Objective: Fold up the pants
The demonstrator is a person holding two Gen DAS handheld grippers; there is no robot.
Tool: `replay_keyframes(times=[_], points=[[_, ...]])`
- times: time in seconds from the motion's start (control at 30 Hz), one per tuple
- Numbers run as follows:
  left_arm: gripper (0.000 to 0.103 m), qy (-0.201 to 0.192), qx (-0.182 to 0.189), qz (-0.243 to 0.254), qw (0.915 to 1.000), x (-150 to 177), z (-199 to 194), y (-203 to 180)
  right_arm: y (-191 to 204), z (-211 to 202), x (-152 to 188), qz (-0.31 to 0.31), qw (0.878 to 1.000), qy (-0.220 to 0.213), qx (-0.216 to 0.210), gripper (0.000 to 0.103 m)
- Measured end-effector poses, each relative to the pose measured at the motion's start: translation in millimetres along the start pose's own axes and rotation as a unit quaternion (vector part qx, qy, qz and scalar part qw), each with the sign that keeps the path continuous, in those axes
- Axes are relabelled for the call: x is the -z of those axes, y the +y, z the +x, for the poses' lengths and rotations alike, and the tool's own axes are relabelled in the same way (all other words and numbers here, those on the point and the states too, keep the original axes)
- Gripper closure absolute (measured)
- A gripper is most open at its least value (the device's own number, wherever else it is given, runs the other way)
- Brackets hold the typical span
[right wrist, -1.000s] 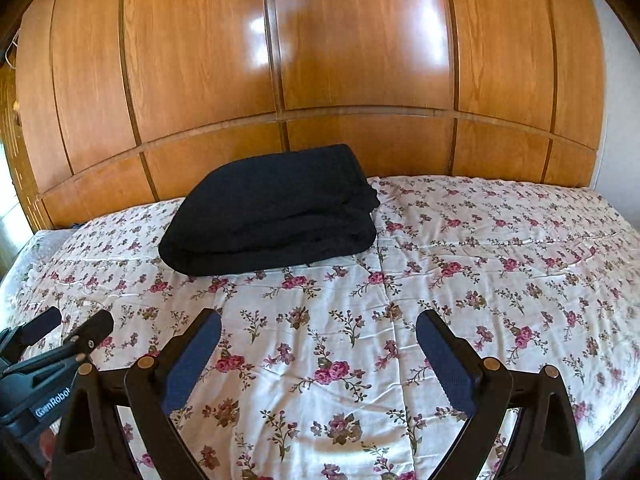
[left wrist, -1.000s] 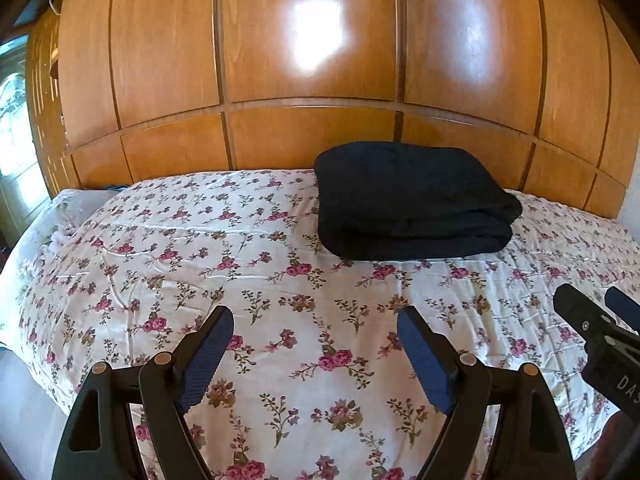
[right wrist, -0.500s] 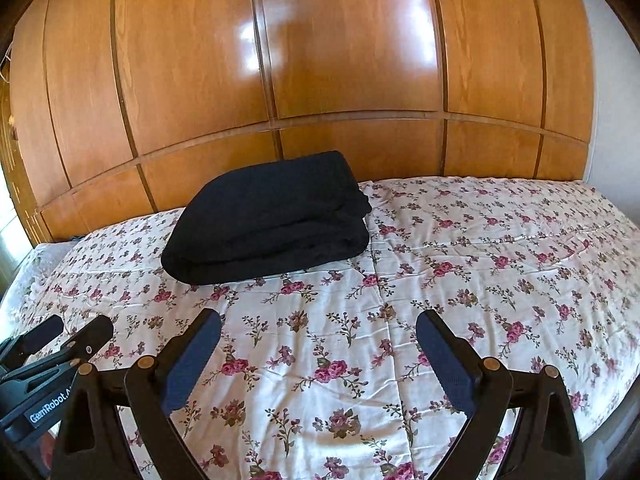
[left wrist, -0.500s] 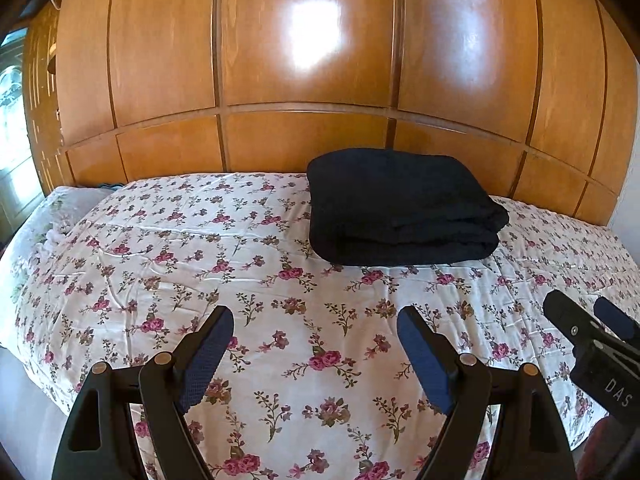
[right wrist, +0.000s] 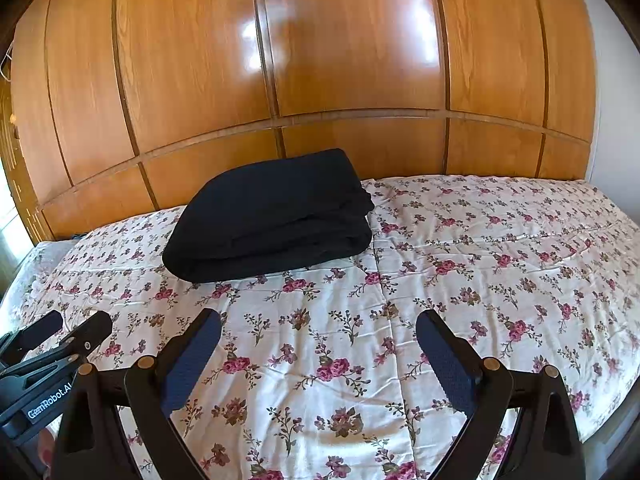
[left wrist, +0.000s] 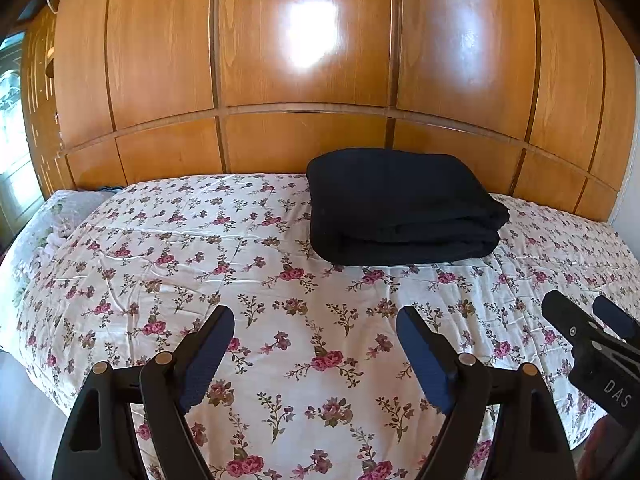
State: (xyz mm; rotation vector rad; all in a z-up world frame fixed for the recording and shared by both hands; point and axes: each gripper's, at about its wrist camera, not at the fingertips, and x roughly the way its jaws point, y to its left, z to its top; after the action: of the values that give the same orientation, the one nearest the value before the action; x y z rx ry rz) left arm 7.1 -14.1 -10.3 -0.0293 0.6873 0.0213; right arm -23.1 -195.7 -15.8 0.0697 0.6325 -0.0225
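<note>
Item: black folded pants (left wrist: 402, 208), knit-textured fabric, stacked in several layers with the rounded fold edge facing the cameras; located toward the far side of the bed, close to the panelling, lying flat. Support: bed with white quilted cover printed with pink roses (left wrist: 168, 264), lightly creased; a lengthwise seam shows in the right wrist view (right wrist: 384, 280). Backdrop: glossy orange-brown wooden panelling (left wrist: 304, 80) with vertical grooves and one horizontal rail, bright reflections on its upper panels. Left gripper (left wrist: 316, 354): black frame, dark blue ribbed pads on the fingers (left wrist: 208, 360); fingers spread wide, holding nothing, poised above the near part of the bed, well apart from the pants. Right gripper (right wrist: 318, 356): same build, fingers (right wrist: 450, 360) likewise spread and holding nothing, above the near part of the cover. Each gripper appears at the edge of the other's view, left gripper at lower left (right wrist: 48, 360), right gripper at lower right (left wrist: 596, 344). Pale pillow (left wrist: 44, 224) at the bed's left end.
</note>
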Motion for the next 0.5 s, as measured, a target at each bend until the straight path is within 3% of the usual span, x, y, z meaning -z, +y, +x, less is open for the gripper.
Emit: replay_keyframes(times=[0.5], points=[[0.018, 0.002, 0.006, 0.004, 1.0, 0.9, -0.1, -1.7, 2.6, -0.8, -0.2, -0.004, 1.0, 0.0, -0.005, 0.005]])
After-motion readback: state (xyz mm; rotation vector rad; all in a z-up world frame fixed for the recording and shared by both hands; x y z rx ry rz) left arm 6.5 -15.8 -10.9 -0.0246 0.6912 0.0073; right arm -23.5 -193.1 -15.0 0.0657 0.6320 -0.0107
